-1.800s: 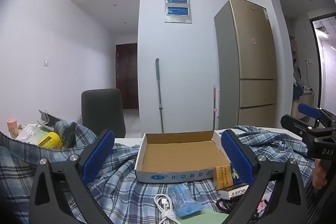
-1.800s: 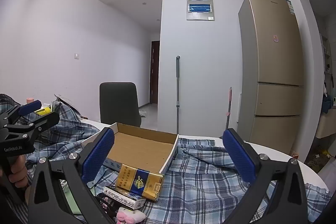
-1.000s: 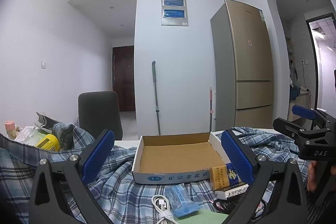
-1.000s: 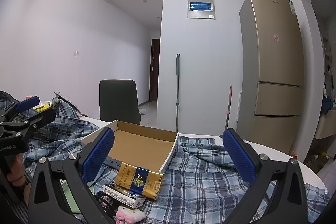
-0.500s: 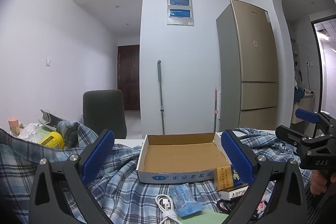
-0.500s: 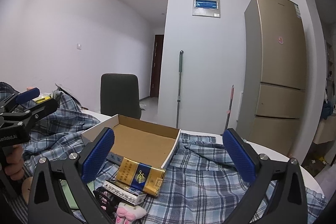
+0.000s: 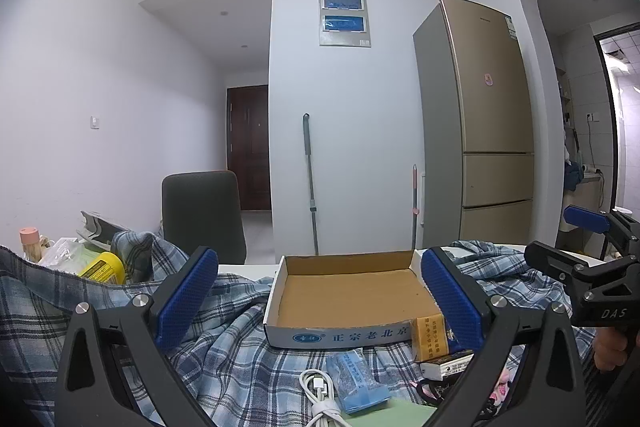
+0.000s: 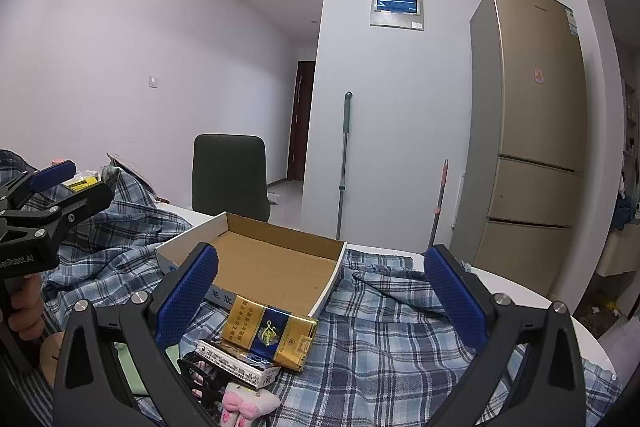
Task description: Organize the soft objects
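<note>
A blue plaid cloth (image 7: 248, 359) (image 8: 392, 339) covers the table. An empty open cardboard box (image 7: 352, 297) (image 8: 272, 267) sits on it. In front of the box lie a blue tissue pack (image 7: 358, 379), a white cable (image 7: 320, 395), a gold cigarette carton (image 8: 268, 331) (image 7: 432, 333), a white pack (image 8: 236, 363) and a small pink plush toy (image 8: 244, 405). My left gripper (image 7: 320, 291) is open and empty, above the near items. My right gripper (image 8: 320, 287) is open and empty, also facing the box. Each gripper shows at the edge of the other's view.
A yellow can (image 7: 102, 267), a pink-capped bottle (image 7: 30, 245) and bags sit at the table's left. A dark chair (image 7: 202, 211) stands behind the table. A fridge (image 7: 480, 131), a mop (image 7: 310, 183) and a green pad (image 7: 400, 415) are in view.
Both grippers stay open and empty. The views shift only slightly; the right gripper has tipped a little lower toward the box and carton.
</note>
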The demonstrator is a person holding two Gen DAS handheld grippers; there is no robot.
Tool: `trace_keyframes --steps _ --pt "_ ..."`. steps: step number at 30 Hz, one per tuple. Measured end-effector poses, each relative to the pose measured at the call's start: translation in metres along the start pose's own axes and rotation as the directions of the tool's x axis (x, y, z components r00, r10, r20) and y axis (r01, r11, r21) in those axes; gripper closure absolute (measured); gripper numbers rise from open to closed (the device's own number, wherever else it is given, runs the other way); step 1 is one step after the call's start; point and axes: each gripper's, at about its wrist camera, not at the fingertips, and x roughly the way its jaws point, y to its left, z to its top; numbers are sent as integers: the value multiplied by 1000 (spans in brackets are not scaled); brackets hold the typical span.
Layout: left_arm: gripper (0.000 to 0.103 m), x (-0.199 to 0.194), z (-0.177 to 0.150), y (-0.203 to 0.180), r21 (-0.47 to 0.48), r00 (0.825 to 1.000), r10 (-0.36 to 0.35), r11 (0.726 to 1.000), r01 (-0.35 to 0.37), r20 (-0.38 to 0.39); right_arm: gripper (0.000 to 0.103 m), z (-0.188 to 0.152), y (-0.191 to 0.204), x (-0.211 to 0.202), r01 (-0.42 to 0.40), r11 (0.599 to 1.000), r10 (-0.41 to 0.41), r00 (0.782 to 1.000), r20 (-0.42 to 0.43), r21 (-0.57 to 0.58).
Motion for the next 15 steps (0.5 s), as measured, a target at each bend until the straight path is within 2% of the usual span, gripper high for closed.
trace_keyframes --steps 15 --pt "0 3 -2 -1 12 1000 4 1000 -4 -13 0 0 0 1 3 1000 -3 1000 -9 -4"
